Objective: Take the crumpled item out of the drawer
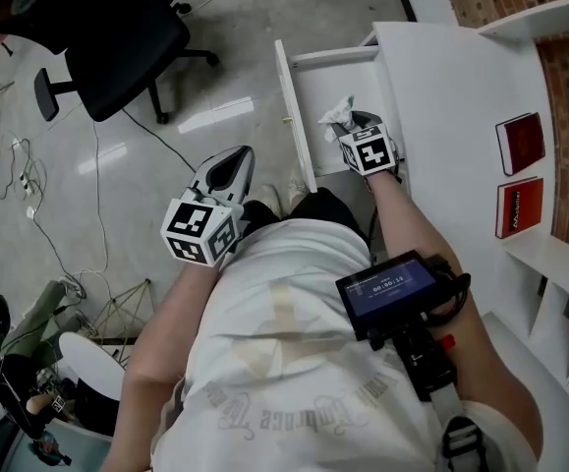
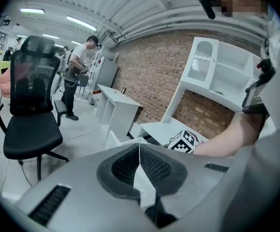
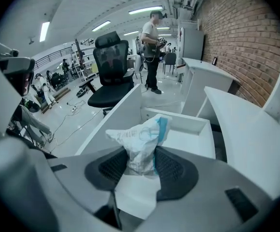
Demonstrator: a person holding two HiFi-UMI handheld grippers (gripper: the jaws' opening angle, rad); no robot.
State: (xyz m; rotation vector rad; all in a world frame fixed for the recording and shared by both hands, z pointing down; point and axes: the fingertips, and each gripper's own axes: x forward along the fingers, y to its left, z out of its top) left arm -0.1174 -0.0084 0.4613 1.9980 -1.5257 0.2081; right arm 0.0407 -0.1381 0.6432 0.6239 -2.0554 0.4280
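A crumpled white wrapper with blue print (image 3: 140, 141) is pinched between the dark pads of my right gripper (image 3: 140, 166), which is shut on it. In the head view the same crumpled wrapper (image 1: 339, 114) sticks out beyond my right gripper (image 1: 355, 131), held above the open white drawer (image 1: 331, 87). The drawer (image 3: 190, 134) lies below and ahead in the right gripper view, its floor bare. My left gripper (image 1: 227, 170) hangs to the left of the drawer front, over the floor. Its pads meet with nothing between them, so the left gripper (image 2: 139, 164) is shut.
A white desk (image 1: 461, 106) runs along the right, with two red boxes (image 1: 520, 175) on a shelf beside it. A black office chair (image 1: 117, 37) stands on the floor at the upper left. Cables and gear (image 1: 19, 293) litter the left floor. A person (image 2: 77, 76) stands farther off.
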